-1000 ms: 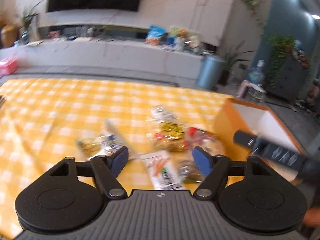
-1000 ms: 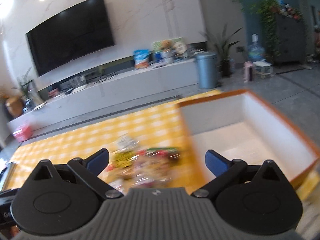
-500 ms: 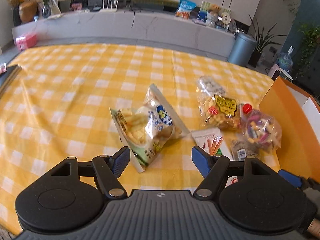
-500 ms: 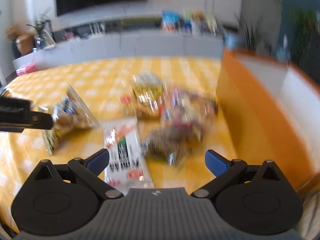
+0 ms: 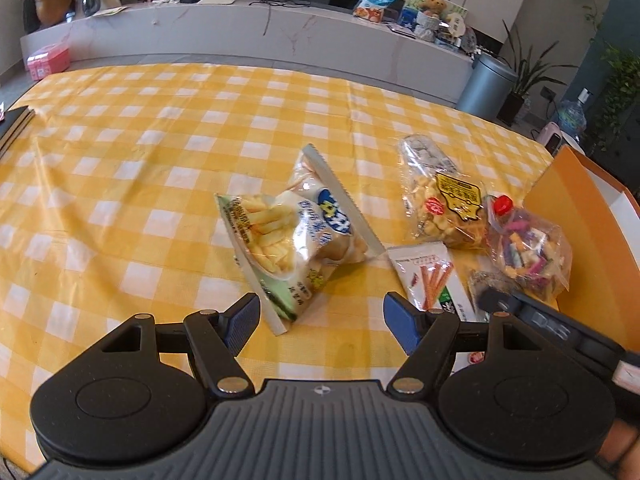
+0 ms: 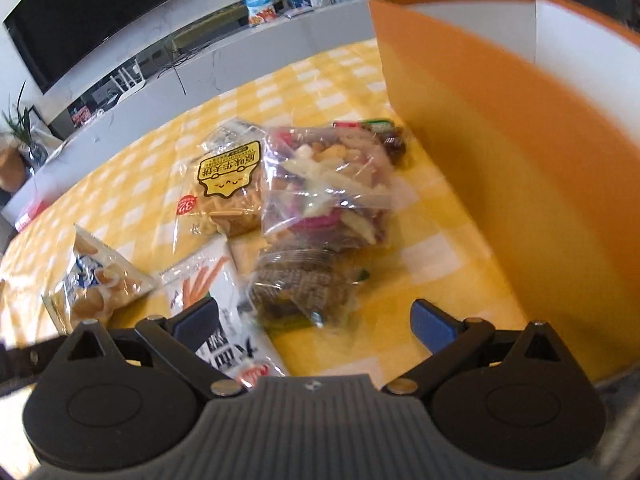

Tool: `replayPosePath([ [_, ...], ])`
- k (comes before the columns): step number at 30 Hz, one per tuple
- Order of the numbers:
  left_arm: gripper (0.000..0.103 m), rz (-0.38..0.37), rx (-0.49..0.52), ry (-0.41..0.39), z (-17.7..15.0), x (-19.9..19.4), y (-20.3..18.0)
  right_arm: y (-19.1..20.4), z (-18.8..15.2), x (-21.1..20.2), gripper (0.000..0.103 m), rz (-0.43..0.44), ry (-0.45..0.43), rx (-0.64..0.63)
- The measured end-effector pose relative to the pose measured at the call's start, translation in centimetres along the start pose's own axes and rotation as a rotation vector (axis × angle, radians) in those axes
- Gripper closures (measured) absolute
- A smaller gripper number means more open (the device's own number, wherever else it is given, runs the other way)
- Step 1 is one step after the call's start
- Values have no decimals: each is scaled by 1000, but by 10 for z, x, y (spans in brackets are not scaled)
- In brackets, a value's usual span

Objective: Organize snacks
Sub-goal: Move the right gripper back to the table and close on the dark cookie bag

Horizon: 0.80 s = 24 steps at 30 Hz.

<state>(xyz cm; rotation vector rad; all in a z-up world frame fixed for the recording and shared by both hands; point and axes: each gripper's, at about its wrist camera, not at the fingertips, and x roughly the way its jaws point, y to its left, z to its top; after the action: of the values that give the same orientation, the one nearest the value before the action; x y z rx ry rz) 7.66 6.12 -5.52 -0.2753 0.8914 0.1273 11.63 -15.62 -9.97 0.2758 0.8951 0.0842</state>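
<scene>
A: Step?
B: Approach. Left claw [image 5: 320,316] and right claw [image 6: 314,318] both gape, empty, above snacks [image 5: 296,236] lying on the surface [image 5: 120,152] beside the box [image 6: 480,128].
A: Next?
B: Likely descend, clamp one bag.

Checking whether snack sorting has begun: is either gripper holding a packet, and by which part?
Nothing is held. The left gripper and right gripper are both open above the packets.
</scene>
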Motion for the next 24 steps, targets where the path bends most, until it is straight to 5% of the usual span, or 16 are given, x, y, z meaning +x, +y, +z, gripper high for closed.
replayPosePath([
  [9, 20, 33, 38, 3, -1, 1, -8, 28, 5, 22, 4, -64, -50, -126],
  [12, 20, 46, 60, 0, -3, 2, -13, 28, 5, 22, 18, -105, -70, -134],
  [16, 20, 59, 95, -1, -7, 3, -23, 19, 7, 17, 24, -90, -79, -110],
  [18, 20, 37, 114, -26, -10, 1, -28, 13, 8, 12, 33, -89, -91, -84],
  [24, 16, -68, 146, -88, -12, -6, -49, 0, 13, -8, 33, -109, 29, -128],
])
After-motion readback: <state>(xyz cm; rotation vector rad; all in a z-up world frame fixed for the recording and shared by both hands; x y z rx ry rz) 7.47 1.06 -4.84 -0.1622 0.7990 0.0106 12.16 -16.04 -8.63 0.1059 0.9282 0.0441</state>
